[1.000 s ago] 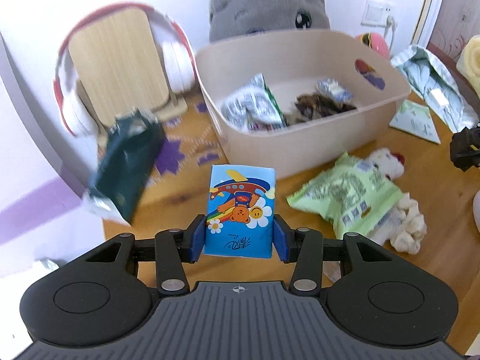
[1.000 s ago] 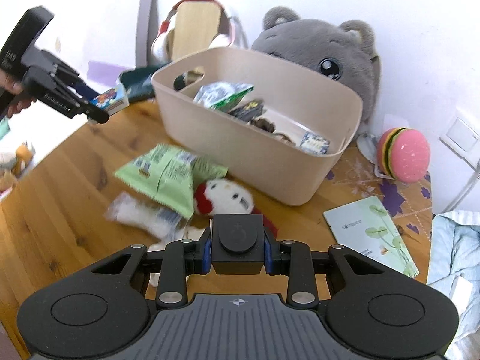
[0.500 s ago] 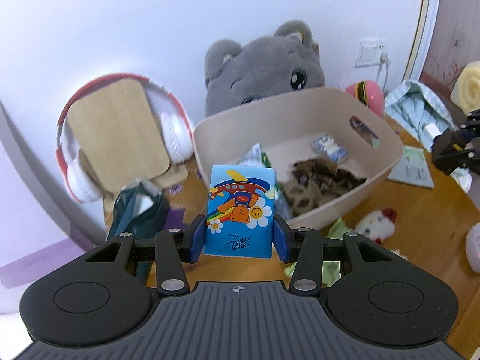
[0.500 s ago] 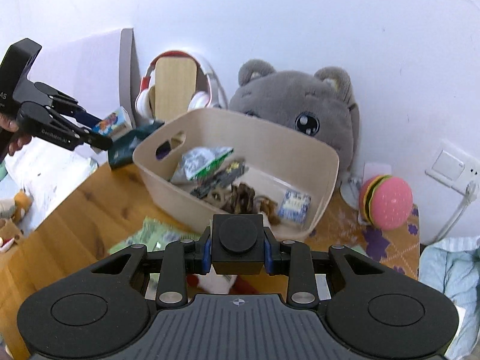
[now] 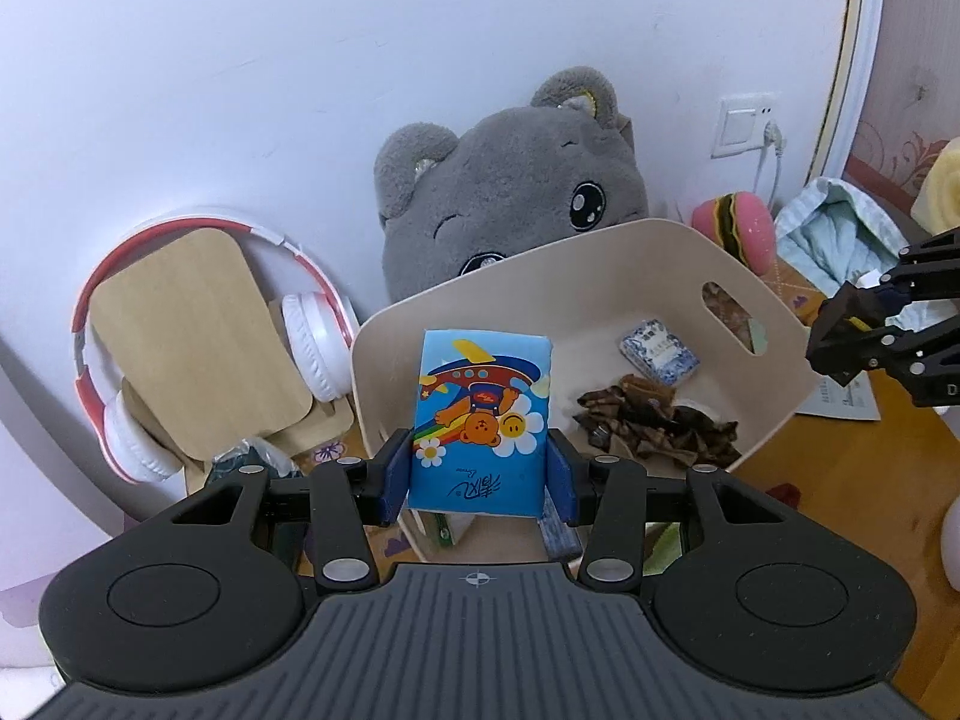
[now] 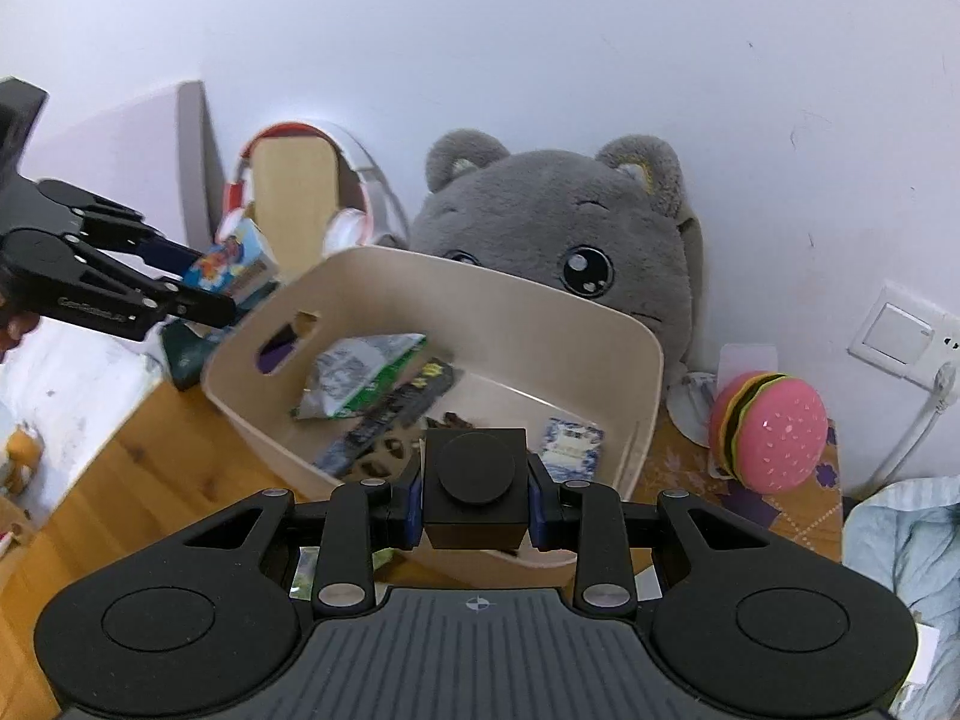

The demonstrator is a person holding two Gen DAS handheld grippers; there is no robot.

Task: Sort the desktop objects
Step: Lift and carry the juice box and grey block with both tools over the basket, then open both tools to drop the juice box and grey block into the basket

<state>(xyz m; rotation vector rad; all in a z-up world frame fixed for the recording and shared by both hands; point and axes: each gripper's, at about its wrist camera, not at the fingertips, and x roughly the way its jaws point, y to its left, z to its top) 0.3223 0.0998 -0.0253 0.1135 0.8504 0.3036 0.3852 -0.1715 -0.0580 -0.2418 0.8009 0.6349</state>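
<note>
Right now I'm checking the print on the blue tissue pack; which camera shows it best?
The left wrist view: the blue tissue pack sits large and face-on between the left tongs. The right wrist view shows it small, angled and partly hidden.

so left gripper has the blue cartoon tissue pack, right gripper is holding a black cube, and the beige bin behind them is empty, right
Not quite: the beige bin is not empty. The right wrist view shows a green-and-white snack bag, dark wrappers and a small blue-and-white packet inside it. The rest holds: the left gripper holds the blue cartoon tissue pack, and the right gripper holds the black cube.
</note>
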